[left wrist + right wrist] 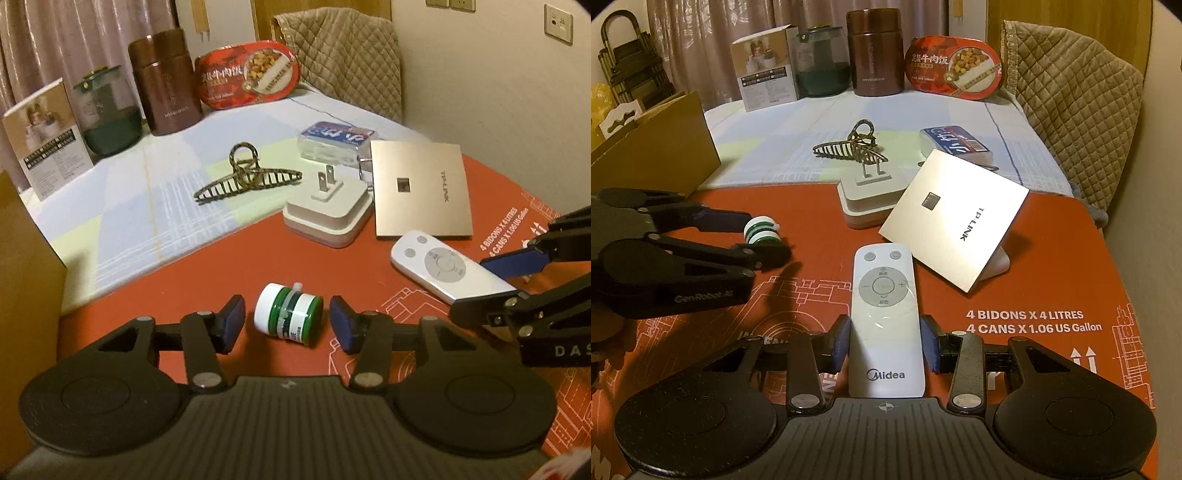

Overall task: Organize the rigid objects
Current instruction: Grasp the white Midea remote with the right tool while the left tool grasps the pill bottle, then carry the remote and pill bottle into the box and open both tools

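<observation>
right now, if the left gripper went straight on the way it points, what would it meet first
Most likely the small green and white jar, lying on its side on the red cardboard between the left gripper's open pads. Past the jar the line runs toward the white plug adapter, though depth is hard to judge.

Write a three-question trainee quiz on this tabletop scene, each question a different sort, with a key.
1. True or false: the right gripper is shut on the white remote.
2. Multiple choice: what lies between the open left gripper's pads? A) the hair claw clip B) the small green and white jar C) the white plug adapter
3. Fill in: the brand printed on the tilted metallic panel is ____.

Key: 1 true; 2 B, pads apart from it; 3 TP-LINK.
</observation>
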